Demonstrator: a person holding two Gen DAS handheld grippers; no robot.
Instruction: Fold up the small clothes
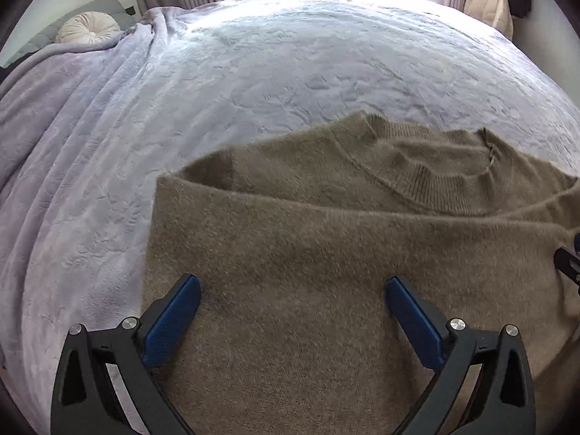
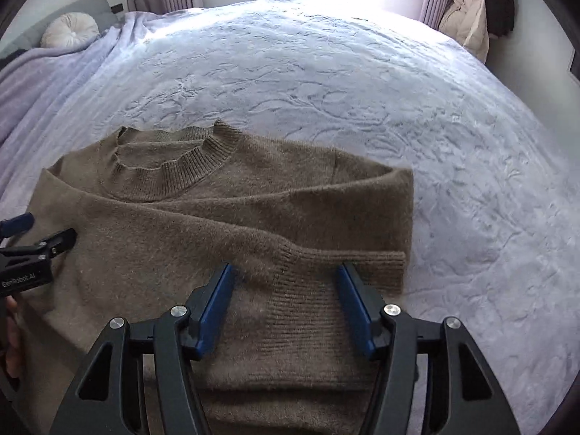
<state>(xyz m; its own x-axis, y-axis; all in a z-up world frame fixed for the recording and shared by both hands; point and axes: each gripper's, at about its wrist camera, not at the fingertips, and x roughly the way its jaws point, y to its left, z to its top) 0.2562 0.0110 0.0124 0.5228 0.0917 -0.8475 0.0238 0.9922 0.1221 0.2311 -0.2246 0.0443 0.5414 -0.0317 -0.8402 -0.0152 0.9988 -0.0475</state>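
In the left wrist view, the left tool (image 1: 293,286) hangs over the lower body of a brown knit sweater (image 1: 326,239), its two blue-padded fingers (image 1: 174,322) spread wide with nothing between them but the fabric beneath. The sweater lies on a bed covered with a pale lilac textured blanket (image 1: 275,58); its ribbed collar (image 1: 435,181) points toward the far side of the bed, and a folded-over sleeve crosses the chest just below the collar. A round cream cushion (image 1: 88,27) sits at the far left corner, and a beige bag (image 1: 487,0) hangs at the far right beside the curtains. A sliver of the right tool (image 1: 569,261) shows at the right edge. In the right wrist view, the right tool (image 2: 286,275) is likewise released, its blue fingers (image 2: 214,311) parted on either side of the ribbed cuff (image 2: 348,264) of the sleeve laid across the sweater (image 2: 203,224), close above the knit. The left tool (image 2: 36,239) enters at the left edge over the sweater's other side. The collar (image 2: 177,166) lies up-left, and the blanket (image 2: 362,83) spreads beyond.
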